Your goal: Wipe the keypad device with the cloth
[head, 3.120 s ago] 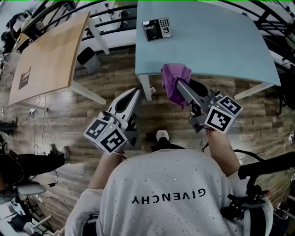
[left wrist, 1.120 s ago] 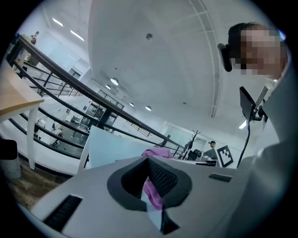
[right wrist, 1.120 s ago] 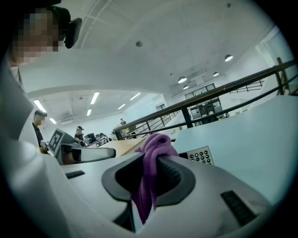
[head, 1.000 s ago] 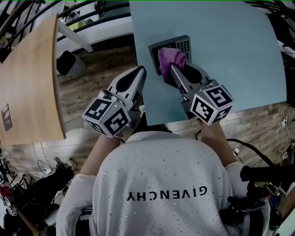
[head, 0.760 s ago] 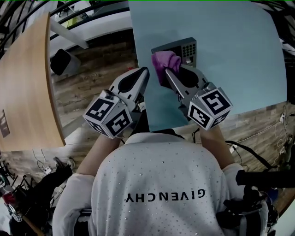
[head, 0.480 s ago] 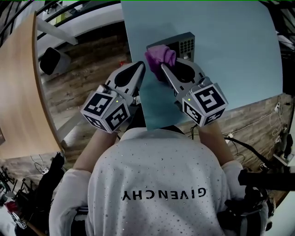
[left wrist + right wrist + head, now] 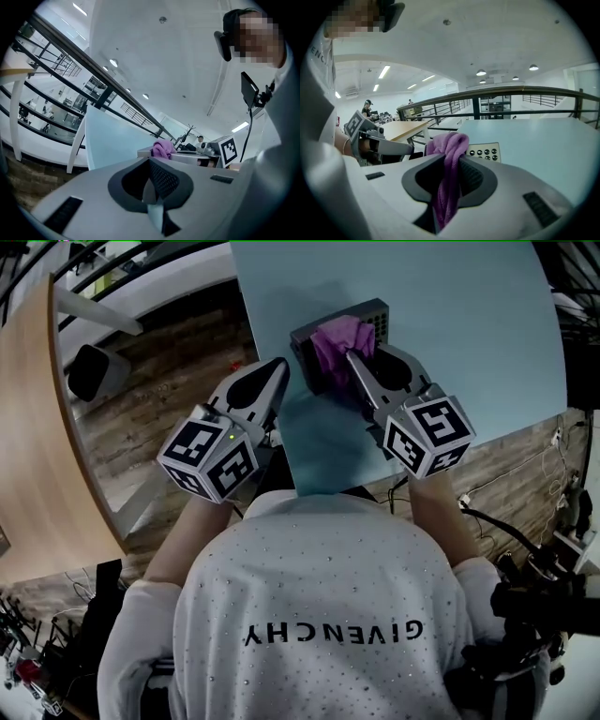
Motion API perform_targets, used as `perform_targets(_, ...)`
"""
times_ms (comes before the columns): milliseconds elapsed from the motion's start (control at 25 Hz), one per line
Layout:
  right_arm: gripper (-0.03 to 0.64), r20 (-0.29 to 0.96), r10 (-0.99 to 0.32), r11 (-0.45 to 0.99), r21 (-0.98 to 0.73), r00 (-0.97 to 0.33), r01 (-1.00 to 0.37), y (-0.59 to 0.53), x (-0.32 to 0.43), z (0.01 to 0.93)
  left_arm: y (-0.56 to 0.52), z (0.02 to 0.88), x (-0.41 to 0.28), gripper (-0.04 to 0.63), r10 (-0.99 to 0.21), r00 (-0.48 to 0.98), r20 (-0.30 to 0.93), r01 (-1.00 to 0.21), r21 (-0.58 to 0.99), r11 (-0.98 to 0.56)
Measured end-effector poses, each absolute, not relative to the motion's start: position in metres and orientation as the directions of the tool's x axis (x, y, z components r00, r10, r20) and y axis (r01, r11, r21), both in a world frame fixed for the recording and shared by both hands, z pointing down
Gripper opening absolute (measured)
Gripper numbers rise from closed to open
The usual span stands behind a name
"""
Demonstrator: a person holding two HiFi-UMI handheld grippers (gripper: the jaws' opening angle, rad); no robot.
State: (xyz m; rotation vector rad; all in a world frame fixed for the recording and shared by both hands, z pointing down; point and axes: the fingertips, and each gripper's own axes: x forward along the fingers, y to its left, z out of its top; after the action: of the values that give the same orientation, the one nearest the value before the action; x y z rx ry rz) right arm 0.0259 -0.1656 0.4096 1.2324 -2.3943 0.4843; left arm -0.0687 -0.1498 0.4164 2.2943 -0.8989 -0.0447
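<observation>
**A:** What is the right gripper doing?

**B:** Its jaws are clamped on a fold of the purple cloth. The loose bunch pokes out past the tips and lies on the left part of the keypad device. The button grid on the device's right side is uncovered.

**A:** And the left gripper?

**B:** Its jaws are pressed together with nothing between them. It hangs just off the device's near left corner, close by but not touching.

**A:** How do you think the cloth will handle?

**B:** It looks soft, light and floppy. Pinched at one fold, it makes a rounded pad ahead of the tips, which suits rubbing. A grip nearer the bunch would keep it from trailing.

**A:** Where is the device?

**B:** It lies flat on the pale blue table, near that table's left edge. It looks like a small, rigid grey box, probably light. I'd guess it may slide on the smooth top under a hard stroke. The spare gripper could brace the device's near left edge.
</observation>
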Motion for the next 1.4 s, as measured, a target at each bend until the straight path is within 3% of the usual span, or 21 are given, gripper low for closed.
perform_targets(480, 0.114, 0.525, -0.727, 0.415, -0.178, -0.443, -0.892, -0.177, 0.072, 0.42, -0.145, 0.422, -0.066, 0.0, -0.581, 0.782, 0.224, -0.577, 0.613, -0.541)
perform_targets(800, 0.101, 0.524, -0.75, 0.355, -0.198, -0.404, -0.914, -0.187, 0.089, 0.427, -0.145, 0.433, -0.056, 0.0, -0.544, 0.81, 0.219, -0.542, 0.633, -0.553)
perform_targets(1400, 0.095, 0.465, -0.827, 0.154, -0.354, -0.316, -0.923, -0.191, 0.121, 0.431, -0.152, 0.426, -0.066, 0.0, -0.594, 0.777, 0.21, -0.57, 0.635, -0.521)
